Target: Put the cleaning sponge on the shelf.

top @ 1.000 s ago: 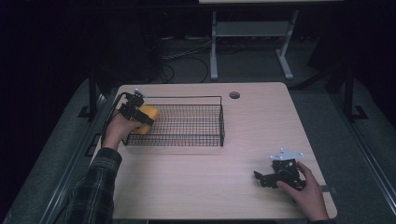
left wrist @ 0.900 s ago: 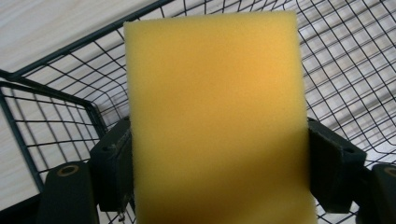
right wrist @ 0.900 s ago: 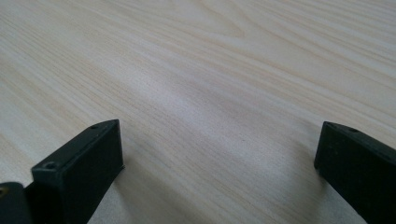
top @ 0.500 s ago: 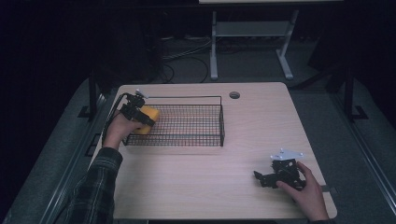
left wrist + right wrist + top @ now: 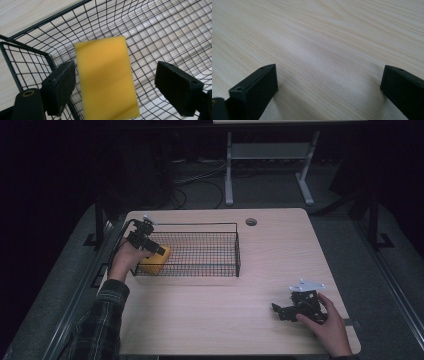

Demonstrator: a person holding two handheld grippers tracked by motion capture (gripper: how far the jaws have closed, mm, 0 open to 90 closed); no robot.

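A yellow sponge [image 5: 154,261] lies in the left end of a black wire basket [image 5: 237,251] on the table. My left gripper [image 5: 156,251] hangs over that end, tilted down into it. In the left gripper view the sponge [image 5: 107,80] sits between the two black pads. The left pad [image 5: 60,87] is at its edge and the right pad [image 5: 175,85] stands well off it. Those jaws have just been opening and they stand open around the sponge. My right gripper [image 5: 278,310] rests low on the table at the front right, open, with bare wood between its pads [image 5: 257,87].
The basket [image 5: 175,30] takes up the back left of the light wooden table [image 5: 240,330]. A round cable hole [image 5: 251,222] sits behind the basket's right end. Beyond the table's far edge stand a metal frame [image 5: 270,155] and loose cables on a dark floor.
The sponge now sits a little lower in the basket's left end than before. Both hands have stayed where they were.
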